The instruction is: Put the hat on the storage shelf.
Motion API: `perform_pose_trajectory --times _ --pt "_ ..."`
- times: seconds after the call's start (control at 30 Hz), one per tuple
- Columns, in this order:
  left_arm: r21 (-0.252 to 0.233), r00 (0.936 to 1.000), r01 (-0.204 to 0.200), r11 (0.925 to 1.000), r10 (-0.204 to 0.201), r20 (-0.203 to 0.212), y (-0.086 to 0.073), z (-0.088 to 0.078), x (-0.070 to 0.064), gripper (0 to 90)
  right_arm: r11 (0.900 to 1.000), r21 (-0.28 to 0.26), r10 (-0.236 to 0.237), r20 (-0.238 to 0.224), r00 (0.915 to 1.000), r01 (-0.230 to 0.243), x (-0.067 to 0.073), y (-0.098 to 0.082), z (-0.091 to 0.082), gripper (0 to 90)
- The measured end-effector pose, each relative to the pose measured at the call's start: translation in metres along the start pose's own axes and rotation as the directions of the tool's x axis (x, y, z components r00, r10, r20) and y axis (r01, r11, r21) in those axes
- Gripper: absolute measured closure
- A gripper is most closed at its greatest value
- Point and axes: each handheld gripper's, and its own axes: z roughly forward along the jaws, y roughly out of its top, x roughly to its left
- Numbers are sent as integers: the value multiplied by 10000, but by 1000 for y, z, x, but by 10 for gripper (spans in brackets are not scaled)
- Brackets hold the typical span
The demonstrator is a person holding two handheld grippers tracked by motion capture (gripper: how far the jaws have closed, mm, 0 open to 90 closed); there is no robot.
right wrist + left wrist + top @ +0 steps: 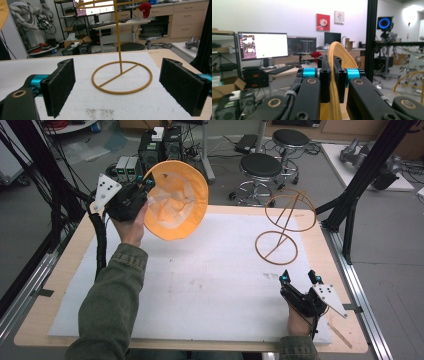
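Hat held aloft, stand waiting on the surface.
Your right gripper (299, 278) rests low, fingers apart, probably idle; beyond it the wire stand (121, 77) sits free; farthest, your left gripper (331, 75) fingers pinch the orange hat (176, 200) brim, lifted clear.

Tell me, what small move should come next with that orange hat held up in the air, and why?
Probably carry the orange fabric bucket hat rightward toward the gold wire stand. The left gripper is shut on the hat's brim, holding it above the white foam mat, while the stand's top ring is bare. The right gripper rests open near the stand's base, perhaps ready to steady it.
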Motion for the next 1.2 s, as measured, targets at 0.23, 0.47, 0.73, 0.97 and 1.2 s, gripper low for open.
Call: perform_pose_trajectory --times 0.23,0.47,0.73,0.97,1.2 --pt "-242 10000 39 9997 -37 63 0 24 -9 865 9999 -21 143 20 9999 -143 -4 -1 -6 122" --pt "-238 9994 -204 9995 210 276 5 42 -19 865 9998 -40 205 146 9997 -205 -6 -1 -4 123" --pt "-226 9995 -215 9995 220 222 7 63 -26 865 9997 -25 225 262 9994 -224 -7 -1 -3 123" --pt "-275 9987 -337 9991 347 375 11 81 -40 865 9999 -97 114 149 9998 -112 -6 -1 -2 123" --pt "-450 9956 -524 9976 557 749 23 106 -61 865 9998 -100 166 127 9998 -165 -6 -1 0 125"
